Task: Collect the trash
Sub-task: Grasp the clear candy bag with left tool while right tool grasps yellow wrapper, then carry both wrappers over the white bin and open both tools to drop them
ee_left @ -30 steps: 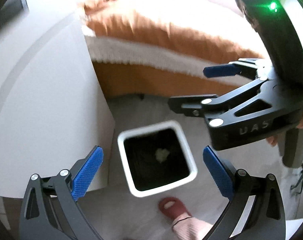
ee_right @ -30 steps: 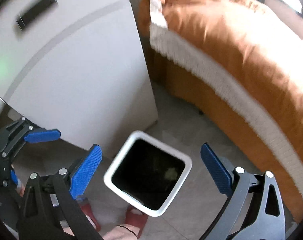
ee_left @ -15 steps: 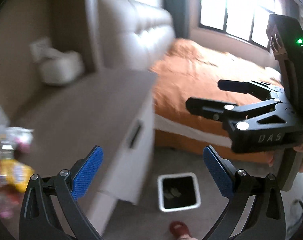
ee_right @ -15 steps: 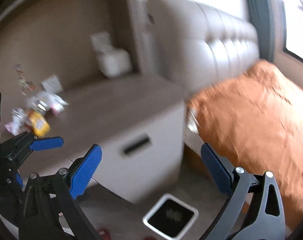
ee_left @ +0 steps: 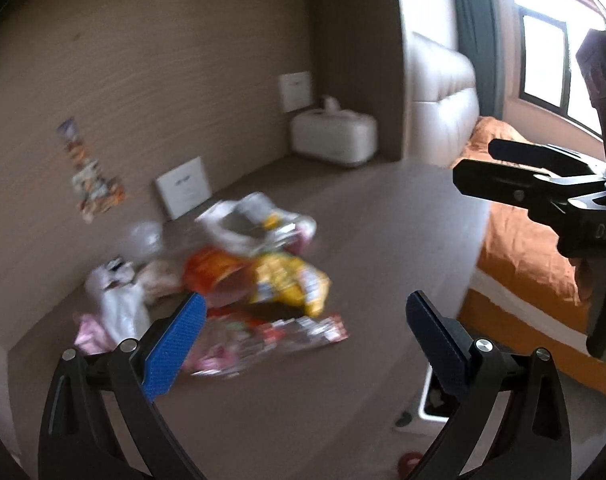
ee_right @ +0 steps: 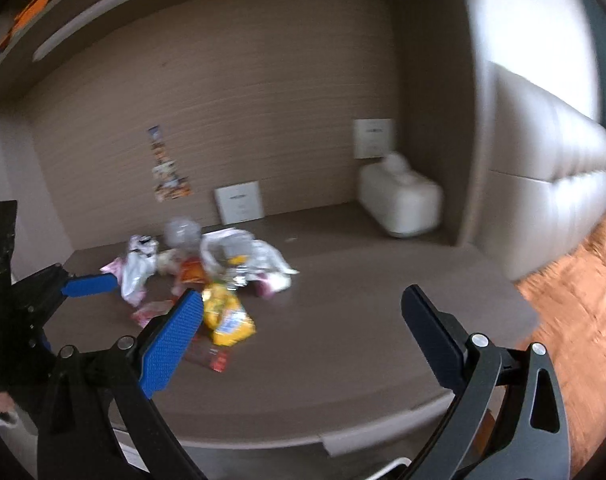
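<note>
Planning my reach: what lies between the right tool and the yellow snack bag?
Only bare brown desktop separates the right tool from the yellow snack bag, per the right wrist view.

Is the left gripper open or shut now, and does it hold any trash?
Open and empty. The left gripper has its jaws spread wide with only air between them; the trash pile lies on the countertop beyond.

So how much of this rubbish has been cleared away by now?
Little shows as done: the bin below the tabletop holds something pale. Nothing is in hand; left gripper and right gripper are both open. The wrapper pile, including a yellow packet, remains.
</note>
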### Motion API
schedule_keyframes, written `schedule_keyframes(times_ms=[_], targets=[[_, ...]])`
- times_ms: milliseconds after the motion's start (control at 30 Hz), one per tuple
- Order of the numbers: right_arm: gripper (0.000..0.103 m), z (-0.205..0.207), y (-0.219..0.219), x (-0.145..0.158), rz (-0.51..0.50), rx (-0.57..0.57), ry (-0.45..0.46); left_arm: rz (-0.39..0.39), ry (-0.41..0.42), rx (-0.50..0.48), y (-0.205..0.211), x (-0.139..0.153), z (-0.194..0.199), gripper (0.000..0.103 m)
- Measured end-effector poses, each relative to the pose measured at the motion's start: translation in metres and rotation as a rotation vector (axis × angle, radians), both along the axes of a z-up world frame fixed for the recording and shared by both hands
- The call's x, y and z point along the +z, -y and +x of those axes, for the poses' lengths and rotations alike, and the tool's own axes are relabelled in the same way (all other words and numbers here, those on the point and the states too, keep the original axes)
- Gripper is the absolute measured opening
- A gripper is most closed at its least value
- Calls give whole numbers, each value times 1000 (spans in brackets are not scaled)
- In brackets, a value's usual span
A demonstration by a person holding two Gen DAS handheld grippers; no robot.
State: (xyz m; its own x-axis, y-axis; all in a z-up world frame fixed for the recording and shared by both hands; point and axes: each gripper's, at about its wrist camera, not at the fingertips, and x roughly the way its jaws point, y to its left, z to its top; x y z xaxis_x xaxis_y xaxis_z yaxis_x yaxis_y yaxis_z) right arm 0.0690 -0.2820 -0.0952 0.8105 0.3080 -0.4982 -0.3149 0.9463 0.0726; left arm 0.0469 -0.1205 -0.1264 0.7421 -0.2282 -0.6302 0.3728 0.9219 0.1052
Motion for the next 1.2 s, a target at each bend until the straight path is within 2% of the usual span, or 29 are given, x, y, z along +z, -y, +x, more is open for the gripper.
schedule_keyframes(times_ms=[233,467,533,633,667,700,733,767,800,833,900,1033,1200], targets=[[99,32,-58,-32,-32,104,-91,-14,-60,-17,-50,-26,32,98],[99,63,-90,-74,-87,102,-173,-40,-165,-89,-68,-65,70,95],[99,72,-96,-84,-100,94,-193,-48,-203,-113,-69,-73,78,76],[99,86,-100,-96,-113,93,-229,-50,-275,-134,-71,-89,92,55],[99,89,-101,-99,-114,93,-238,-65,-296,-146,-73,-94,96,54],[93,92,-102,-102,-116,94,-247,-65,-289,-141,-73,-94,97,51],[86,94,-103,-106,-116,96,-263,-64,-289,-144,-73,-95,98,42],[64,98,-103,-110,-118,96,-288,-67,-292,-152,-72,-95,100,35],[42,100,-104,-114,-119,94,-309,-69,-294,-150,-71,-95,101,32],[33,99,-104,-115,-118,99,-310,-75,-301,-151,-71,-95,102,30],[28,94,-105,-113,-121,110,-299,-84,-303,-153,-70,-93,101,23],[25,80,-99,-100,-97,112,-286,-90,-292,-138,-72,-80,93,22],[25,59,-90,-66,-80,120,-234,-77,-246,-124,-68,-48,73,22]])
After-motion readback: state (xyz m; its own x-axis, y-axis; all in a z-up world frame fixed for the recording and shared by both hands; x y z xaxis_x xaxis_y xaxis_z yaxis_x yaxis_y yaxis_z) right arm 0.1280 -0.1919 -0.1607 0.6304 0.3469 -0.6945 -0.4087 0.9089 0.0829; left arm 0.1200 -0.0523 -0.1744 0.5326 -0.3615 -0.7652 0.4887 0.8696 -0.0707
